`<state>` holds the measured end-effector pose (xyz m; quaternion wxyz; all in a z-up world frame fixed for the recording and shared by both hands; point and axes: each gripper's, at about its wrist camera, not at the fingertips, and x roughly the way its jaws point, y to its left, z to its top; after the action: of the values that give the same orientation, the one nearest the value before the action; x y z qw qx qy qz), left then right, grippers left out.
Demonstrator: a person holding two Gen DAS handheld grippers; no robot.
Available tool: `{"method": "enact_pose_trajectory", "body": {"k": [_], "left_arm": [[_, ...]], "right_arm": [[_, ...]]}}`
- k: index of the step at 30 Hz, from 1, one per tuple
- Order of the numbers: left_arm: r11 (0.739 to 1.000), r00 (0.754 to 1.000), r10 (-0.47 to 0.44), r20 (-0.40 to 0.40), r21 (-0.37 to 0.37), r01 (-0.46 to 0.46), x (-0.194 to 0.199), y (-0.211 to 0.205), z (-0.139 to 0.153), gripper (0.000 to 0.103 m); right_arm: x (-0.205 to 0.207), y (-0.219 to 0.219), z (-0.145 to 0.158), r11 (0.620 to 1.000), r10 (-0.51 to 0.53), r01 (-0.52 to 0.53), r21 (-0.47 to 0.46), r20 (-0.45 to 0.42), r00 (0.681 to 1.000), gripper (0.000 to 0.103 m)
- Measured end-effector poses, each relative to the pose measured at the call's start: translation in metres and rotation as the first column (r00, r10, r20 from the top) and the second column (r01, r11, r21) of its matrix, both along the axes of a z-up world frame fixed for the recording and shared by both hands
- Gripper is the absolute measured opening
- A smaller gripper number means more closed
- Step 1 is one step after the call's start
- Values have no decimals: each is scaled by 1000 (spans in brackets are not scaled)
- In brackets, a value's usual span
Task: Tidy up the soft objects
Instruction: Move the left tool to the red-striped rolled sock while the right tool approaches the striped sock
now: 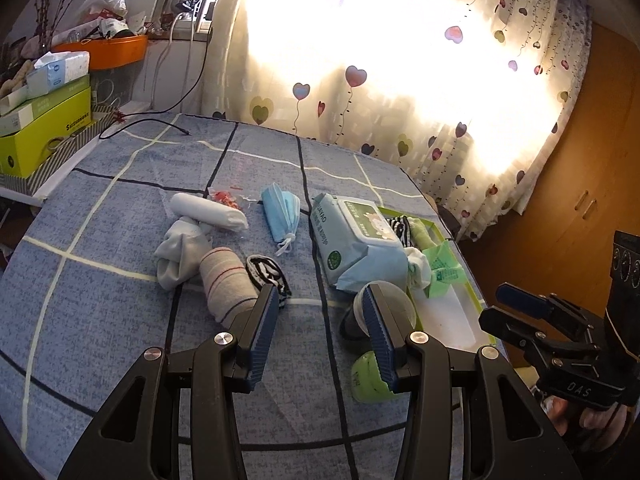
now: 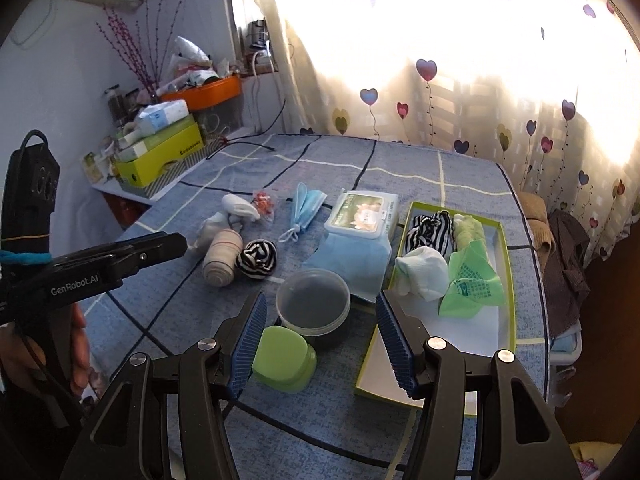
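Observation:
A green-rimmed tray (image 2: 505, 264) on the blue checked table holds a striped sock roll (image 2: 428, 230), a green sock (image 2: 470, 230), a white sock (image 2: 424, 270) and a green tissue pack (image 2: 470, 284). Left of it lie a beige rolled sock (image 2: 222, 258), a striped roll (image 2: 258, 258), white socks (image 2: 240, 206) and a blue face mask (image 2: 306, 208). My left gripper (image 1: 320, 336) is open and empty, hovering near the beige sock (image 1: 226, 280) and striped roll (image 1: 268, 272). My right gripper (image 2: 320, 348) is open and empty above the table's front, by the tray (image 1: 452, 312).
A wet-wipes pack (image 2: 358, 224), a lidded round container (image 2: 314, 302) and a green box (image 2: 282, 354) lie between the socks and the tray. A small red-bits bag (image 2: 266, 202) lies by the white socks. Yellow-green boxes (image 2: 164, 158) and an orange basket (image 2: 208, 94) stand back left.

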<state>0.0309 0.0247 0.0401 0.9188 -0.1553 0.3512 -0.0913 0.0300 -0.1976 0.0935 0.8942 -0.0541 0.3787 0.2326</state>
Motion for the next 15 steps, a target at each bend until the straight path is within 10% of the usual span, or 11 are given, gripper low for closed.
{"method": "enact_pose_trajectory", "body": {"k": [15], "left_arm": [[996,994,90,-64,10,-90,15,31,-27,45]], "right_arm": [[23,32,-10,996,86,-86,-12,-37,996,57]]}}
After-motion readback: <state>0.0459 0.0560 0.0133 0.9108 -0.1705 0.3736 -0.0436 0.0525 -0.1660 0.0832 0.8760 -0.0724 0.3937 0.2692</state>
